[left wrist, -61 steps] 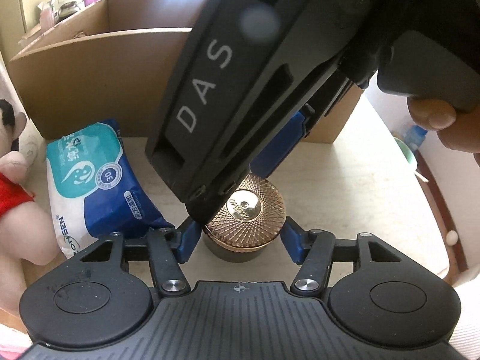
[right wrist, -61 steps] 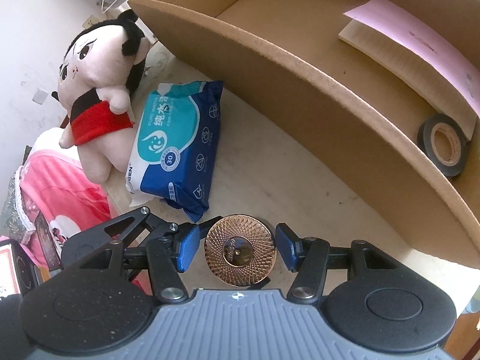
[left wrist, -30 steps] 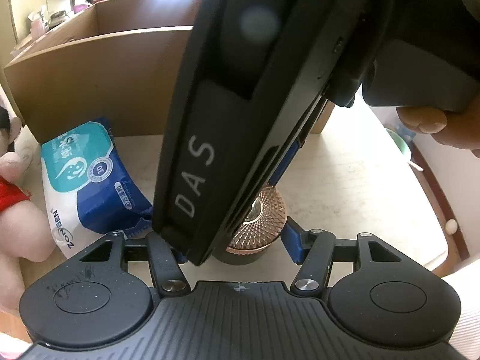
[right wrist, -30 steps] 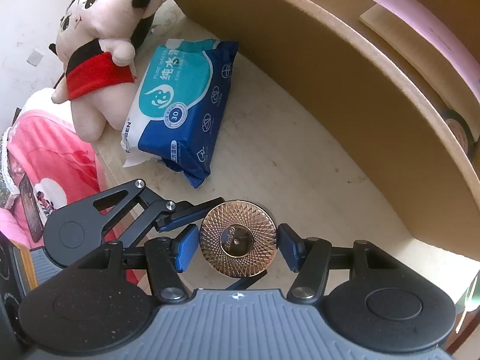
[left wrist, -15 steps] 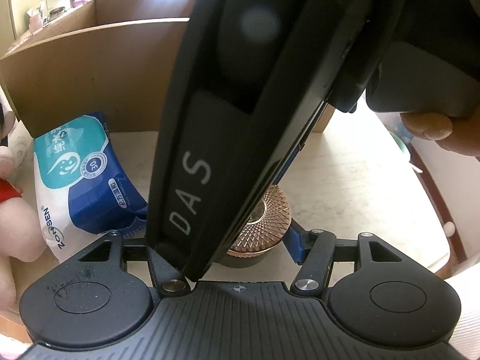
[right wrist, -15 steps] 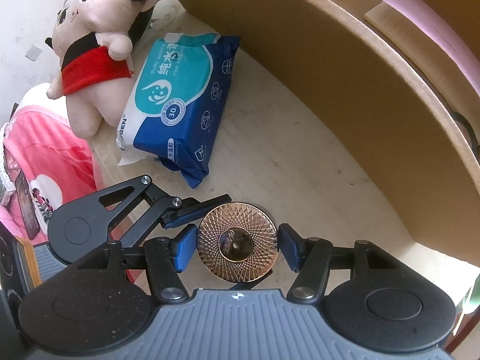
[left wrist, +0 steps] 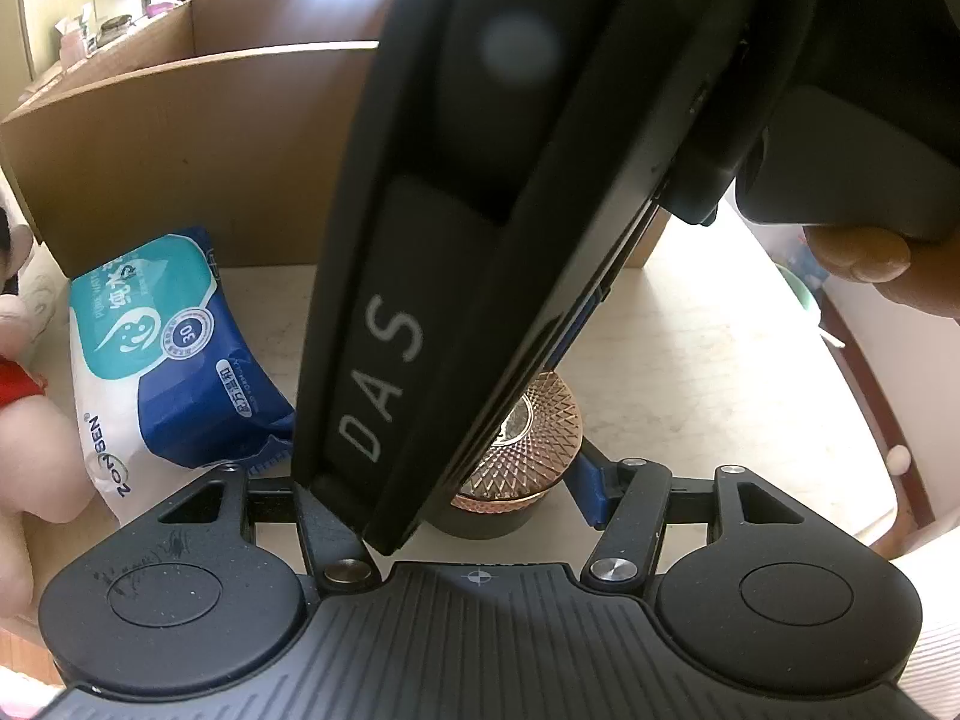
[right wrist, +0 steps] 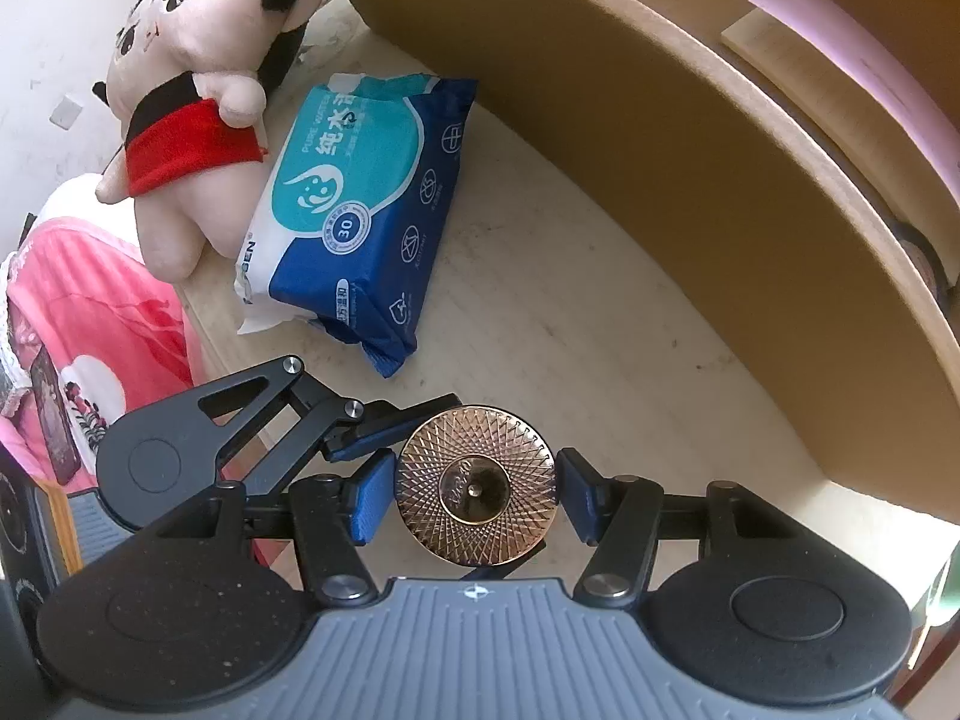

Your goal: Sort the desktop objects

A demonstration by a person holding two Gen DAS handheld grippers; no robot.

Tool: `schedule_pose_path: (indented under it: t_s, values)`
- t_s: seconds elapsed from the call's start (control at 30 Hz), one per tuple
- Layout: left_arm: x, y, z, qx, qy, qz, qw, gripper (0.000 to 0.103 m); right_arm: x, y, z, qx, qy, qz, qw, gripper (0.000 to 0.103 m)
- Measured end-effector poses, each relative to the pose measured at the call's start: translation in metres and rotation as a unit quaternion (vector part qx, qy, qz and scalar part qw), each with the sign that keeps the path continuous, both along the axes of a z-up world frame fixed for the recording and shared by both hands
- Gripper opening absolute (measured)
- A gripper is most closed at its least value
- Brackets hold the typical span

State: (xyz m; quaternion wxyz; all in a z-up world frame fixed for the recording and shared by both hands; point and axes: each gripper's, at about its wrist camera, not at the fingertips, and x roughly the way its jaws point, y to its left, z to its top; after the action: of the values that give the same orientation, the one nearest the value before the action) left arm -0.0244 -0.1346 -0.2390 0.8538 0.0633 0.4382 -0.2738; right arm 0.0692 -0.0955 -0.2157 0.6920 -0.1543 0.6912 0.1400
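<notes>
Right wrist view shows the right gripper [right wrist: 477,495] clamped on the rose-gold jar lid [right wrist: 477,489] from above (left gripper [right wrist: 414,420] clamps the dark jar [left wrist: 480,525] below), standing on the tabletop [right wrist: 570,300] near the wet-wipes pack [right wrist: 360,204].

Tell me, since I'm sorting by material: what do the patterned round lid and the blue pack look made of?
Lid: probably metal or metallised plastic, rose-gold, shiny, with a fine engraved-looking lattice catching light. Blue pack: soft plastic film, glossy and printed, with wrinkles and a crimped end seam.
</notes>
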Motion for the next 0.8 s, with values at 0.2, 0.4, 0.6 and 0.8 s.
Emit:
schedule_pose_path:
  t_s: [0.2,0.4,0.6,0.8]
  values:
    - [-0.005,-0.009,0.006,-0.001,-0.003,0.004,1.0,0.059,-0.001,0.002,0.004,0.001,-0.005,-0.004,1.0,0.061]
    - [-0.008,-0.019,0.018,-0.003,-0.007,0.007,0.9999,0.059,-0.002,0.0,0.015,0.005,-0.012,-0.012,1.0,0.061]
    - [-0.009,-0.03,0.037,-0.001,-0.02,0.006,0.9998,0.059,-0.001,0.001,0.033,0.013,-0.026,-0.022,0.999,0.061]
    - [-0.007,-0.04,0.059,0.001,-0.039,0.007,0.9992,0.059,0.003,0.002,0.054,0.025,-0.046,-0.031,0.998,0.061]
